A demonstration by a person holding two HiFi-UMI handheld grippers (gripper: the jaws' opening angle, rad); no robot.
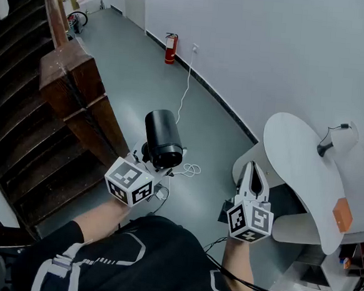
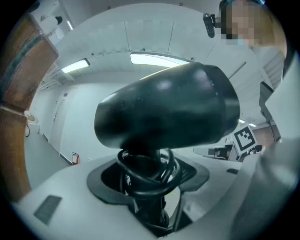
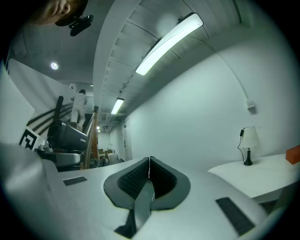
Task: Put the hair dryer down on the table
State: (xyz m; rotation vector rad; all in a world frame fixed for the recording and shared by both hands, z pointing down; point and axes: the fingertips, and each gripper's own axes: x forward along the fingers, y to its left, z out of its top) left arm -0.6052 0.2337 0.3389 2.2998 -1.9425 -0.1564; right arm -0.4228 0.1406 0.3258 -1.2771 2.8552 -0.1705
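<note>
A black hair dryer (image 1: 164, 137) stands upright in my left gripper (image 1: 149, 160), its barrel pointing away from me over the grey floor. In the left gripper view the barrel (image 2: 168, 108) fills the middle, and the handle, wrapped in coils of black cord (image 2: 145, 176), sits between the jaws of the left gripper (image 2: 147, 187). My right gripper (image 1: 253, 172) is held to the right, close to the near edge of the white table (image 1: 294, 150); its jaws (image 3: 149, 161) are shut with nothing in them. The right gripper view also catches the dryer (image 3: 65, 136) at far left.
A small white lamp (image 1: 336, 138) and an orange box (image 1: 342, 214) sit on the table. A dark wooden staircase (image 1: 20, 129) with a newel post rises at left. A red fire extinguisher (image 1: 171, 48) stands by the wall, and a white cable (image 1: 186, 92) trails over the floor.
</note>
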